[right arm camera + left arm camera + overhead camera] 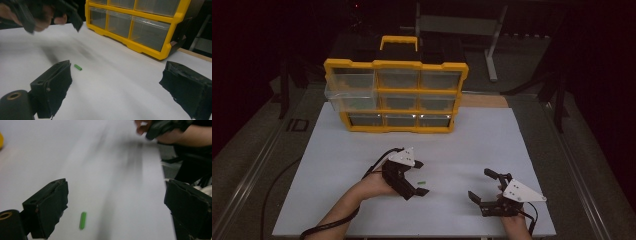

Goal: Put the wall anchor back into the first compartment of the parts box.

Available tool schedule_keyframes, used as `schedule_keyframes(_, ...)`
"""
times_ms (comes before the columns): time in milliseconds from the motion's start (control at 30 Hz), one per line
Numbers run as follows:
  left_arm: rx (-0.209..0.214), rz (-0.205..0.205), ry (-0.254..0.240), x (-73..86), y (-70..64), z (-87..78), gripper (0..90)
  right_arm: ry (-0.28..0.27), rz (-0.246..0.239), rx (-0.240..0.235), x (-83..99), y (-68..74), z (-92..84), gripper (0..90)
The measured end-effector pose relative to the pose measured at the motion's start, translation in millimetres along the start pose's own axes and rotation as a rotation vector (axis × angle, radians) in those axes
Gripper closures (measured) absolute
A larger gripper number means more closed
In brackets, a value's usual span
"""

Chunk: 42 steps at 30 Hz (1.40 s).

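A small green peg [421, 182] lies flat on the white table [362, 150], also seen as the green peg [82, 220] and green peg [77, 67]. My left gripper [420, 177] hovers over it, open, jaws wide to either side of the peg with nothing held; in its own view the left gripper [117, 212] frames the peg near its left jaw. My right gripper [481, 186] rests open near the table's front right, right gripper [117, 87] empty, pointing towards the peg and the other hand. A yellow drawer organiser [396, 95] stands at the back.
The organiser's middle-left clear drawer [351, 98] is pulled out a little. The yellow organiser [140, 27] sits to the right ahead of my right gripper. A metal stand [492, 45] stands behind the table. Dark floor surrounds the table edges.
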State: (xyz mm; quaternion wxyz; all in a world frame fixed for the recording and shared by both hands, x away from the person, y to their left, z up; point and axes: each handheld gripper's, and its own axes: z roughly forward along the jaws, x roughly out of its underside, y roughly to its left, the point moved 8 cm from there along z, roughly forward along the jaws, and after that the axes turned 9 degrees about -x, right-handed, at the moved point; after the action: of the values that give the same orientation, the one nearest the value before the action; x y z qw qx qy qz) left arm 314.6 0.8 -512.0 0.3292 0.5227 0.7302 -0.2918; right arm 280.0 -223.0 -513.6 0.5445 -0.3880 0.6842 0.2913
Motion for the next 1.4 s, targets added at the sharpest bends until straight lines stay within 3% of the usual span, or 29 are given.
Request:
schedule_keyframes(100,-0.006,-0.010,0.014,9.3,4.2,7.0,14.0,0.000,0.000,0.000,0.0,0.1,0.0,8.5)
schedule_keyframes(200,-0.024,-0.016,0.028,16.1,9.5,12.6,15.8,0.001,0.001,-0.001,0.1,0.2,0.1,8.5)
schedule_keyframes(667,-0.096,-0.020,0.074,33.0,25.4,33.8,39.5,0.001,0.001,-0.003,0.4,0.1,0.1,8.5)
schedule_keyframes(1033,-0.113,-0.013,0.138,44.9,29.6,44.4,60.9,0.003,0.000,-0.006,0.7,0.0,0.1,8.5)
schedule_keyframes(1400,-0.122,0.018,0.170,44.3,27.8,45.2,79.6,0.003,0.003,-0.005,0.7,0.3,0.3,8.5)
